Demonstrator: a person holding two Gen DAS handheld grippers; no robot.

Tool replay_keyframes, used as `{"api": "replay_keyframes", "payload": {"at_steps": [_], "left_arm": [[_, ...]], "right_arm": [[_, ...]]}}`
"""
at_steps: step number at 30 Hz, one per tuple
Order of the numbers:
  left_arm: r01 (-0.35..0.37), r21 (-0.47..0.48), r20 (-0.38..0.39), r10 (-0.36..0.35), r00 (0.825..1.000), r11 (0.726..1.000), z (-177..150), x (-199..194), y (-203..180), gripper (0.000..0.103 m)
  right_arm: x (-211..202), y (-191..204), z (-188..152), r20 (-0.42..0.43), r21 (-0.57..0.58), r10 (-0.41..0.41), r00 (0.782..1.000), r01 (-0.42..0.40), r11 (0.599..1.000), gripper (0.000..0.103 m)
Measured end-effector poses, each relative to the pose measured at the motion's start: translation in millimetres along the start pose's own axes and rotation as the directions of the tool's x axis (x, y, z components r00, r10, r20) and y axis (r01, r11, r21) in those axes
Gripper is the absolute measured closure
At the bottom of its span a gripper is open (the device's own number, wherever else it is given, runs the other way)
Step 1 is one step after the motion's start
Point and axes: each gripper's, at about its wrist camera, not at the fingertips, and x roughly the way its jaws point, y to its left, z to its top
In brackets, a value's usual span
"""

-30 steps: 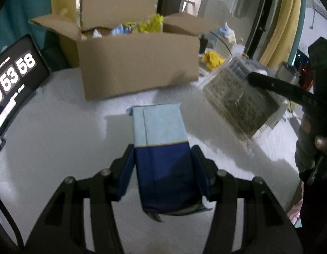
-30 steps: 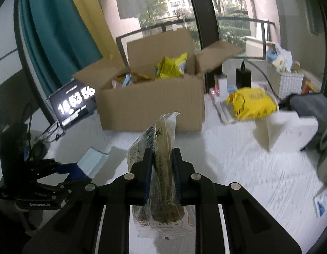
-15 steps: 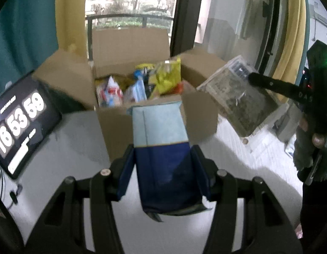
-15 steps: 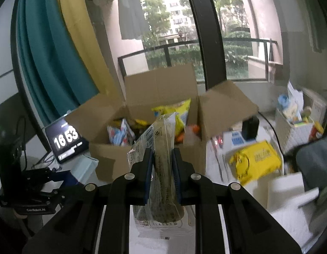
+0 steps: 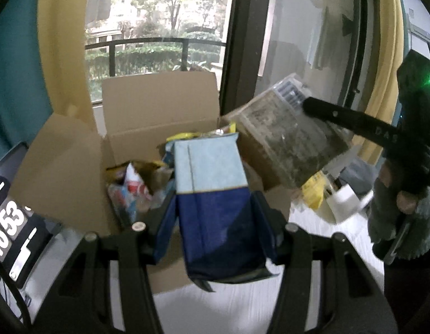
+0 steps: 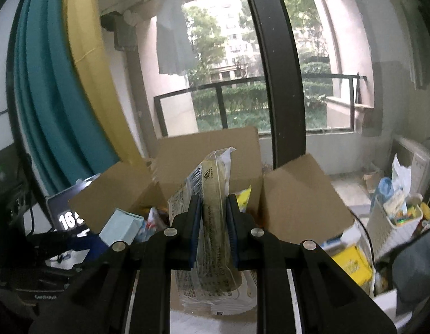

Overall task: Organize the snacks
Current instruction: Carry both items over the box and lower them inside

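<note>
Claws [image 5: 213, 208] grip packets [image 5: 215, 194] — box [image 5: 159, 117] holds snacks [image 5: 131, 186].

White digits "1653" are shown on the dark clock display [image 5: 11, 222] at the left edge of the left wrist view; in the right wrist view only "16" can be read on it. The letters "D A S" are printed faintly on the black finger of the right gripper [image 5: 382, 132]. Small print is carried by the clear snack packet [image 6: 212, 222], but it cannot be read.
</note>
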Motion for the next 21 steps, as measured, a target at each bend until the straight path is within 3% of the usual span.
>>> {"api": "replay_keyframes", "payload": {"at_steps": [9, 21], "left_arm": [[0.046, -0.104, -0.023, -0.049, 0.999, 0.994, 15.8, 48.5, 17.4, 0.048], [0.027, -0.125, -0.064, -0.035, 0.997, 0.992, 15.6, 91.7, 22.1, 0.048]], "right_arm": [[35.3, -14.6, 9.7, 0.03, 0.025, -0.03, 0.999, 0.029, 0.999, 0.084], [78.0, -31.6, -6.2, -0.013, 0.105, -0.041, 0.999, 0.043, 0.994, 0.084]]}}
